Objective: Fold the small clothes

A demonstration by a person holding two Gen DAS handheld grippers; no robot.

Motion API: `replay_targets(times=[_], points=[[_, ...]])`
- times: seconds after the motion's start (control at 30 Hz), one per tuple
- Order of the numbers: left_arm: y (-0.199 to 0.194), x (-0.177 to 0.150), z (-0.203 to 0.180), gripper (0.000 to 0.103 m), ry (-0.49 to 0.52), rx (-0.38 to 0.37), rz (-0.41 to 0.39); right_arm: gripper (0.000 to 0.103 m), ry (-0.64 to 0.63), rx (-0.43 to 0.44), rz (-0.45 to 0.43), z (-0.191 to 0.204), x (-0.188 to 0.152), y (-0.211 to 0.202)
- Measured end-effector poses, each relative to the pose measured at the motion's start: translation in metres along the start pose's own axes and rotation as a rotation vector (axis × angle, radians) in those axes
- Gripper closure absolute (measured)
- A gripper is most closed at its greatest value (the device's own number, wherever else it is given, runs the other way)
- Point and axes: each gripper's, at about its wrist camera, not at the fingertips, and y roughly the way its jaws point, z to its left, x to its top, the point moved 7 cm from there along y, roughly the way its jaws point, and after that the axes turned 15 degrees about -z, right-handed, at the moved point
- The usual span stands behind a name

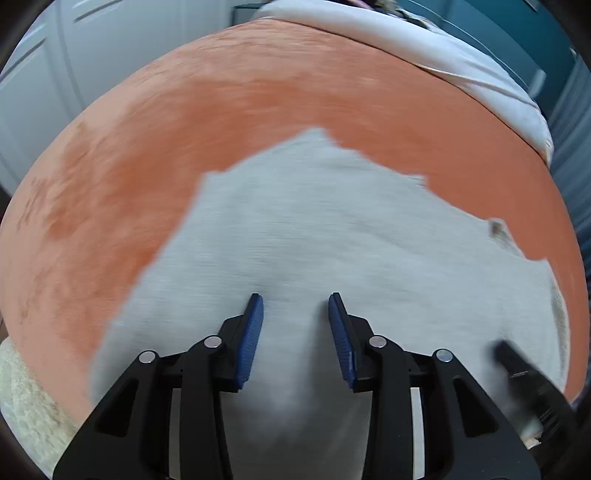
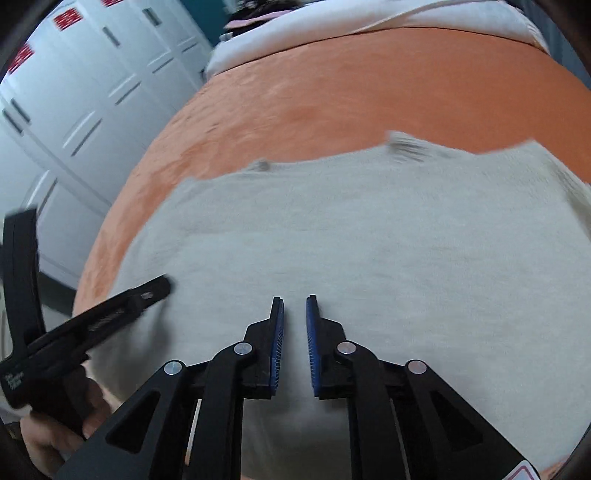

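Observation:
A pale cream small garment [image 1: 314, 221] [image 2: 369, 229] lies spread flat on an orange blanket [image 1: 221, 92] [image 2: 369, 92]. My left gripper [image 1: 295, 299] hovers over the garment's near part, open, with only the cloth showing beneath the gap between its blue pads. My right gripper [image 2: 294, 301] is over the same garment, its pads drawn to a narrow slit with nothing between them. In the right wrist view, the left gripper's black finger [image 2: 147, 291] reaches in from the left. In the left wrist view, the right gripper's finger [image 1: 517, 365] shows at the lower right. Both views are motion-blurred.
A white sheet [image 1: 461, 59] [image 2: 369, 18] lies beyond the blanket's far edge. White cabinet doors [image 2: 92, 92] stand at the left. A fluffy cream fabric [image 1: 22, 387] hangs at the blanket's near-left edge. A hand [image 2: 48, 435] holds the left gripper's handle.

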Motion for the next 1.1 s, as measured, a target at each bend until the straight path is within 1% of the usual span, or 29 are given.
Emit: replay_targets(times=[0.03,0.07,0.1,0.13,0.17,0.23,0.3,0.33,0.37,0.4,0.43,0.47,0.53,0.57,0.6,0.63,0.67,0.7,0.73,0.77,0.83,0.87,0.93,0.97,1.0,1.03,1.1], points=[[-0.003,0.001,0.014,0.078,-0.021,-0.012,-0.008,0.101,0.089,-0.068,-0.033,-0.046,0.010,-0.011],[-0.006,0.003,0.027,0.078,-0.017,-0.001,-0.022,0.103,0.165,-0.118,-0.064,-0.087,0.014,-0.028],[-0.009,0.003,0.035,0.078,-0.004,0.011,-0.031,0.103,0.215,-0.171,-0.084,-0.121,0.015,-0.043],[-0.010,0.003,0.041,0.078,0.004,0.016,-0.039,0.103,0.260,-0.203,-0.106,-0.153,0.014,-0.057],[-0.010,0.001,0.044,0.078,0.009,0.027,-0.047,0.103,0.273,-0.223,-0.111,-0.171,0.013,-0.061],[-0.006,-0.003,0.043,0.077,0.016,0.054,-0.061,0.103,0.251,-0.188,-0.098,-0.177,0.011,-0.057],[-0.001,0.000,0.036,0.075,0.040,0.103,-0.076,0.103,0.180,-0.239,-0.080,-0.165,0.018,-0.048],[-0.003,0.000,0.034,0.075,0.049,0.124,-0.071,0.103,0.157,-0.271,-0.069,-0.157,0.022,-0.050],[-0.004,0.002,0.031,0.074,0.046,0.128,-0.059,0.103,0.149,-0.295,-0.079,-0.143,0.027,-0.058],[-0.007,0.004,0.029,0.071,0.030,0.107,-0.047,0.094,0.138,-0.244,-0.110,-0.118,0.038,-0.061],[-0.011,0.006,0.029,0.069,0.010,0.081,-0.041,0.091,0.117,-0.196,-0.130,-0.096,0.038,-0.071],[-0.015,0.008,0.033,0.069,-0.001,0.069,-0.039,0.091,0.075,-0.156,-0.141,-0.076,0.039,-0.081],[-0.014,0.005,0.039,0.068,-0.007,0.069,-0.015,0.091,-0.048,-0.109,-0.116,-0.029,0.045,-0.066],[-0.013,0.001,0.041,0.068,-0.011,0.068,-0.004,0.091,-0.095,-0.108,-0.098,-0.015,0.041,-0.055],[-0.012,-0.002,0.042,0.068,-0.016,0.068,0.003,0.090,-0.126,-0.131,-0.063,-0.011,0.032,-0.036],[-0.013,-0.005,0.042,0.068,-0.014,0.066,0.003,0.090,-0.138,-0.160,0.002,-0.013,0.018,-0.014],[-0.013,-0.005,0.041,0.068,-0.003,0.067,0.004,0.089,-0.143,-0.186,0.104,-0.021,-0.004,0.009],[-0.013,-0.006,0.041,0.068,0.008,0.070,0.009,0.090,-0.161,-0.201,0.101,-0.019,-0.009,0.018],[-0.013,-0.007,0.041,0.068,0.015,0.073,0.016,0.090,-0.184,-0.220,0.068,-0.010,0.000,0.013],[-0.016,-0.008,0.039,0.068,0.016,0.074,0.022,0.085,-0.173,-0.214,0.071,0.002,0.008,0.007],[-0.016,-0.007,0.041,0.068,0.010,0.070,0.033,0.085,-0.071,-0.080,0.032,0.028,0.023,-0.004],[-0.015,-0.007,0.041,0.068,0.010,0.071,0.034,0.085,-0.062,-0.062,0.030,0.036,0.026,-0.005],[-0.014,-0.007,0.040,0.067,0.019,0.078,0.034,0.085,-0.119,-0.078,0.040,0.054,0.026,0.006],[-0.013,-0.007,0.040,0.067,0.027,0.082,0.034,0.082,-0.157,-0.092,0.060,0.060,0.020,0.020],[-0.014,-0.007,0.039,0.067,0.036,0.087,0.034,0.079,-0.187,-0.118,0.114,0.061,0.009,0.040],[-0.014,-0.007,0.039,0.067,0.042,0.089,0.034,0.079,-0.221,-0.146,0.158,0.054,-0.002,0.051],[-0.014,-0.007,0.039,0.067,0.043,0.086,0.038,0.078,-0.335,-0.185,0.114,0.062,-0.002,0.058]])
